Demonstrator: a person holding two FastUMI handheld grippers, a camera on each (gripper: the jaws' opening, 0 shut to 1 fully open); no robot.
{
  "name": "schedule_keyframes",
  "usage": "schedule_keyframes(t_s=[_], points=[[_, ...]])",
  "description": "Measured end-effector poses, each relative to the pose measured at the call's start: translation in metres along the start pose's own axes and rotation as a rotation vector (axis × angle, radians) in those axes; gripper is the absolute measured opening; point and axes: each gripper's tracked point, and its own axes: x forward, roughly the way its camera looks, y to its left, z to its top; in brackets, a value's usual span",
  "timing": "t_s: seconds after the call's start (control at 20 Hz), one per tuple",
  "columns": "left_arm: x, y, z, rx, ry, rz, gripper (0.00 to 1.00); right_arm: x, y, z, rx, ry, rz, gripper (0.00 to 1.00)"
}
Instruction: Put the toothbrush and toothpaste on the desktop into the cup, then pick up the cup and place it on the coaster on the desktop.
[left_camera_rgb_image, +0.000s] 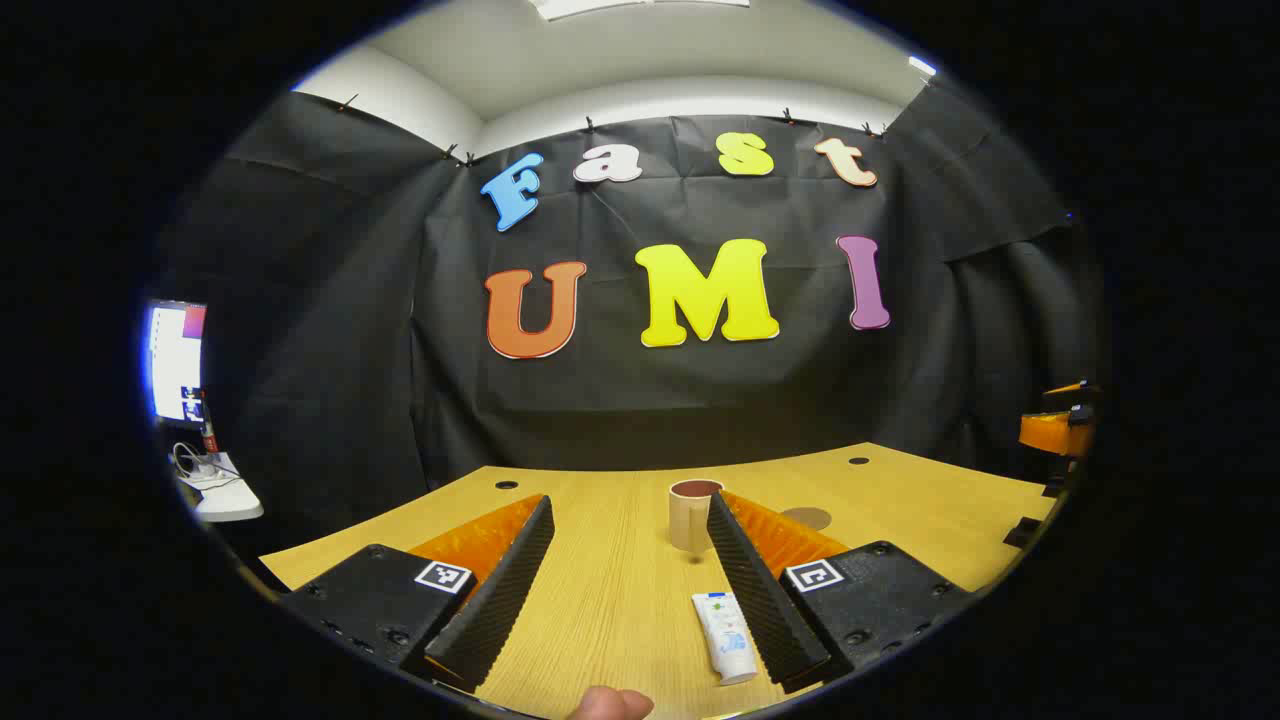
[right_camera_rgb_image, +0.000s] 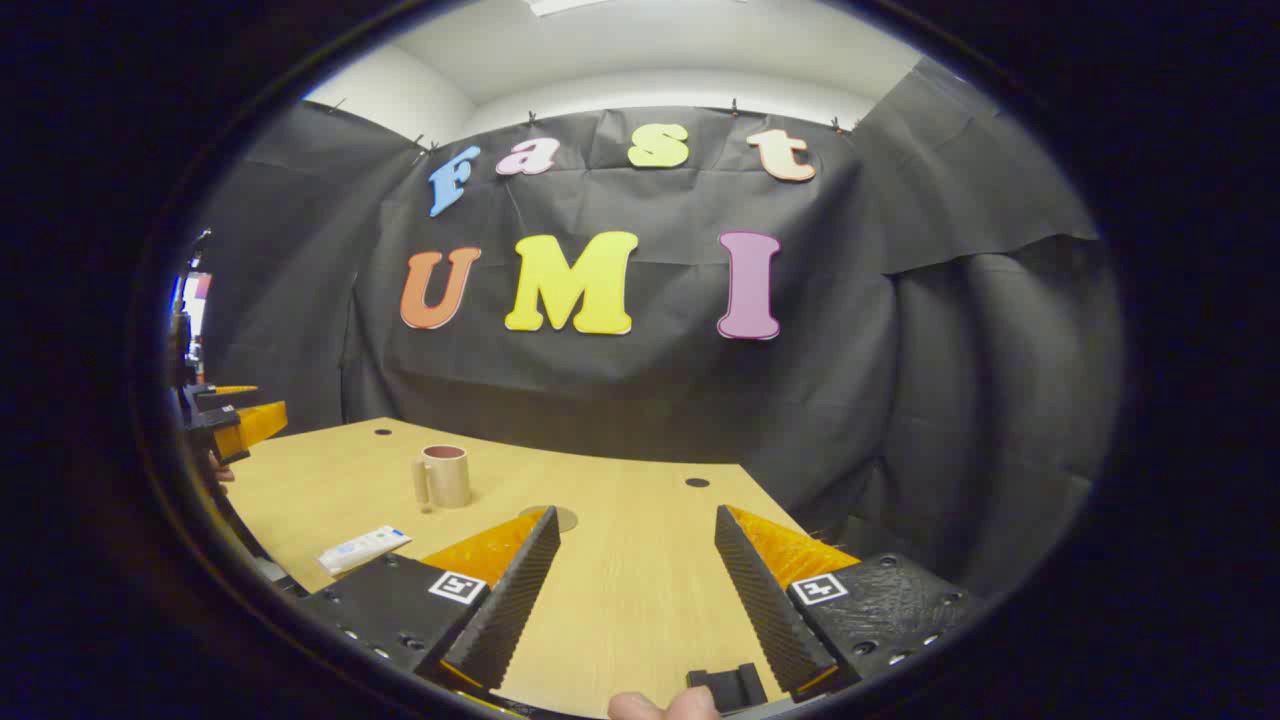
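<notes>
Beige ceramic mug, dark red inside (left_camera_rgb_image: 692, 514): upright, centre of left gripper view, on light wooden desktop (left_camera_rgb_image: 620, 560).
Round brown coaster (left_camera_rgb_image: 806, 518): just right of mug, apart from it.
White toothpaste tube with blue print (left_camera_rgb_image: 726, 636): flat, lower centre, beside finger.
Toothbrush: not located; small dark item at bottom edge of right gripper view possibly unrelated.
Left gripper (left_camera_rgb_image: 630, 560): fingers wide apart, empty.
Right gripper (right_camera_rgb_image: 632, 575): fingers wide apart, empty.
Risk: flat tube slipping from pinch; light mug tipping on insertion.
</notes>
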Motion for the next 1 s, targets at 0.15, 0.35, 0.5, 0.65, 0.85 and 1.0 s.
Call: schedule_keyframes(t_s=[0.15,0.35,0.5,0.65,0.85,1.0], points=[[0.001,0.023,-0.014,0.008,0.001,0.025,0.98,0.005,0.015,0.002,0.036,-0.005,0.015,0.95],[0.019,0.038,-0.033,0.003,0.034,0.060,0.98,0.028,0.026,0.017,0.005,-0.061,-0.004,0.95],[0.041,0.040,-0.031,0.019,0.043,0.055,0.98,0.045,0.039,0.019,0.003,-0.073,0.009,0.95],[0.052,0.028,-0.023,0.016,0.034,0.025,0.98,0.048,0.039,0.013,-0.008,-0.051,0.005,0.94],[0.054,0.007,-0.015,0.032,0.034,-0.011,0.98,0.047,0.025,0.010,0.023,-0.041,-0.012,0.95],[0.052,-0.002,-0.016,0.012,0.056,-0.015,0.98,0.047,0.018,-0.006,0.029,0.000,-0.020,0.95]])
